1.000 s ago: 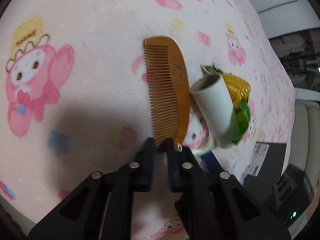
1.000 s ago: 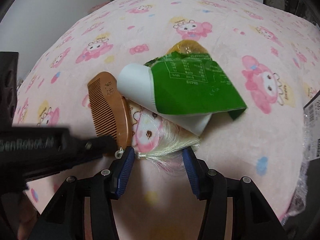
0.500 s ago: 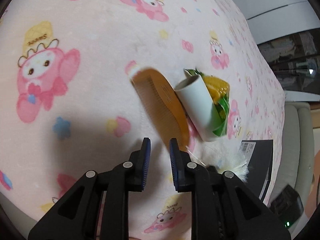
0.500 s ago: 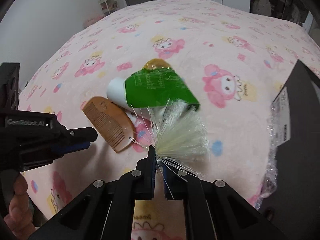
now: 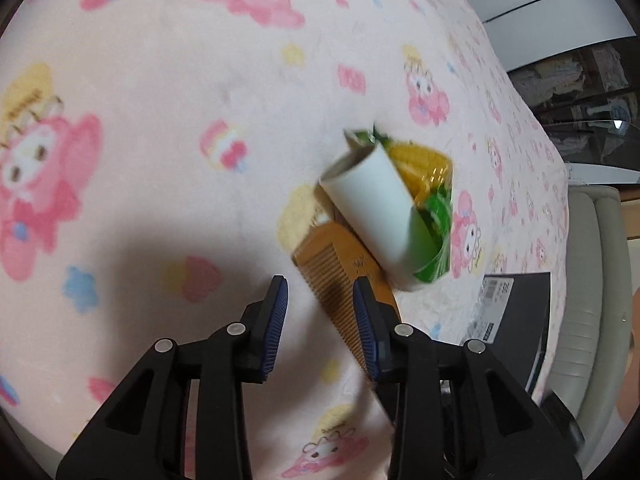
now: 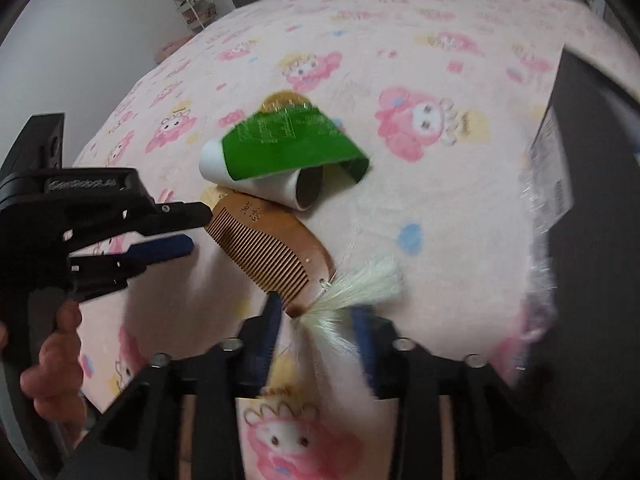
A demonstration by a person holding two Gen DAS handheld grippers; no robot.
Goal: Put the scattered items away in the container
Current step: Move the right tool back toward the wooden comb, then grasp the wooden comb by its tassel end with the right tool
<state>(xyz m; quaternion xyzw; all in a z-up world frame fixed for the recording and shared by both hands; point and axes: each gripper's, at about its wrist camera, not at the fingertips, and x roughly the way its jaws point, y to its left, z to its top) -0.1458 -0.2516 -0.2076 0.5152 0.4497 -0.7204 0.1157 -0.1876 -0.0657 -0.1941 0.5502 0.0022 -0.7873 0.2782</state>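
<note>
A pink fleece blanket printed with cartoon figures (image 6: 420, 208) was seen covering the work surface in both views. On it lay a brown wooden comb with fine teeth (image 6: 268, 248), flat, its teeth turned toward the left gripper (image 6: 182, 230). A pale cream tassel (image 6: 352, 292) was attached at the comb's near end and was recorded blurred, lying between the fingers of the right gripper (image 6: 320, 336). The right gripper's jaws were noted apart, with the tassel and the comb's end in the gap; whether either pad touched the tassel could not be told from the blur.

Just beyond the comb, a white cardboard tube (image 6: 260, 188) lay on its side, touching or overlapping the comb's back edge. A green printed plastic wrapper (image 6: 292, 144) was draped over the tube, and a yellow item (image 6: 284, 100) showed partly from under the wrapper's far edge; its kind could not be determined there. In the left wrist view the same yellow item (image 5: 420, 164) appeared ridged, lying behind the tube (image 5: 372, 208) and the wrapper (image 5: 432, 236).

The left gripper (image 5: 320, 316) was recorded with jaws apart, clamped on nothing. The comb (image 5: 340, 276) lay partly between its fingertips, with the comb's lower end hidden behind the right-hand finger; contact could not be confirmed.

A dark container with a label and clear film at its edge (image 6: 588, 184) stood at the right of the blanket, well apart from the comb. The same container (image 5: 516, 320) was seen at the lower right of the left wrist view.
</note>
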